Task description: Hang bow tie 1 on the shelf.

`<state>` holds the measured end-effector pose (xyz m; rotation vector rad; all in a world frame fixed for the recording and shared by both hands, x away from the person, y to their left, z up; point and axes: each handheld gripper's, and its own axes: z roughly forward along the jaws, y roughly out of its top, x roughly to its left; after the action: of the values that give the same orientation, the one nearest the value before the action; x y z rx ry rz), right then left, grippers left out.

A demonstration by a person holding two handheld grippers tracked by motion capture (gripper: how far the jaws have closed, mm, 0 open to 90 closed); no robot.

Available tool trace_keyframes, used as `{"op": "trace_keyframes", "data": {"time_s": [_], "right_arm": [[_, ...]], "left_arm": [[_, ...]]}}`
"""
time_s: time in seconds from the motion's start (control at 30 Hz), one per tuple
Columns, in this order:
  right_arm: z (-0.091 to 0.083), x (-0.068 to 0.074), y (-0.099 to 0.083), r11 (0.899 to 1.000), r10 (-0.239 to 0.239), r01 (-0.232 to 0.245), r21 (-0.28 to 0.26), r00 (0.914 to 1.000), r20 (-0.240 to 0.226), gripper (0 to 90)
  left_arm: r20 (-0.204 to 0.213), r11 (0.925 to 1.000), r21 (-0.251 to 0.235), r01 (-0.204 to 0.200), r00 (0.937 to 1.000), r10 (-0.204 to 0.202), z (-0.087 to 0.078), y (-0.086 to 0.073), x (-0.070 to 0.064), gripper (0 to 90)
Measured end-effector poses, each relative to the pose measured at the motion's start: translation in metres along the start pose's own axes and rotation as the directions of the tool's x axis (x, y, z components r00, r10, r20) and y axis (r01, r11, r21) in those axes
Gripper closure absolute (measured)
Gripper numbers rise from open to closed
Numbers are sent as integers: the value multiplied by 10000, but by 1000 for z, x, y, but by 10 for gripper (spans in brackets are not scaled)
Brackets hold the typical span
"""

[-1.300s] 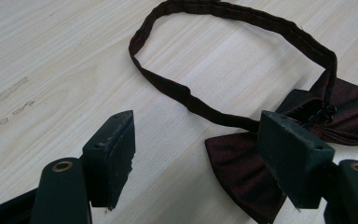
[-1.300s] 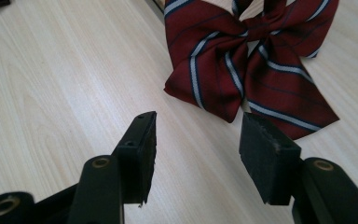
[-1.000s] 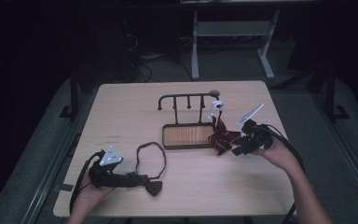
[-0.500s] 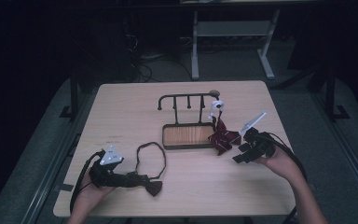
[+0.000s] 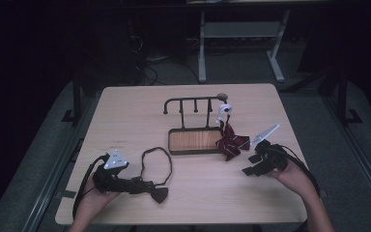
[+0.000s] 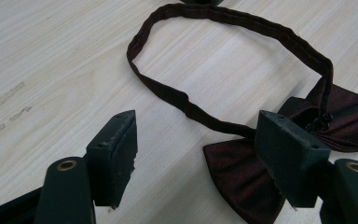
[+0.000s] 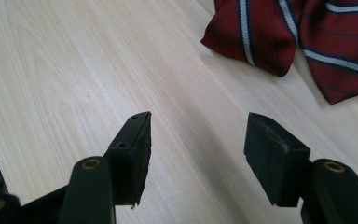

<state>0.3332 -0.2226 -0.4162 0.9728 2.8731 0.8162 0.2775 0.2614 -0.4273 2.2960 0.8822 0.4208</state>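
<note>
Pale wooden table (image 5: 125, 121): my left gripper (image 6: 196, 144) gapes at the dark maroon bow tie (image 6: 242, 182), seemingly untouched; my right gripper (image 7: 196, 149) hangs open near the red striped bow tie (image 7: 307, 37).

Striped bow tie (image 7: 307, 42) cut off by top & right edges in right gripper view; dark bow tie (image 6: 279, 163) partly behind left gripper's jaw.

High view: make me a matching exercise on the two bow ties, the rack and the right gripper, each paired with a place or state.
1. dark bow tie
2. striped bow tie
3. hook rack
4. right gripper

a. stands at the wooden tray's far edge
b. open, over bare table
c. lies at the left gripper
d. hangs at the rack's right end

Pairs: 1-c, 2-d, 3-a, 4-b
</note>
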Motion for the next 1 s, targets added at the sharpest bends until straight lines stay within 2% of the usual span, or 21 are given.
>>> {"op": "trace_keyframes", "data": {"time_s": [0.33,0.5,0.63,0.83,0.9,1.0], "right_arm": [[5,7,-9,10000,64,-64,-11,10000,49,395],[2,11,-13,9998,104,-102,-172,9999,62,392],[0,11,-17,9996,142,-139,-248,9998,117,384],[0,11,-18,9994,189,-186,-277,9998,112,375],[0,12,-18,9994,195,-193,-294,9998,79,374],[0,12,-18,9994,164,-161,-307,9998,122,373]], "left_arm": [[47,9997,172,-159,9999,159,1,11,0,350],[-11,9979,588,-278,9996,279,4,19,5,388],[-46,9972,675,-307,9995,311,6,29,11,405],[58,9966,749,-352,9994,348,16,43,19,428],[121,9962,831,-251,9996,242,20,47,21,444],[91,9933,1136,-211,9998,202,28,51,27,462]]}}
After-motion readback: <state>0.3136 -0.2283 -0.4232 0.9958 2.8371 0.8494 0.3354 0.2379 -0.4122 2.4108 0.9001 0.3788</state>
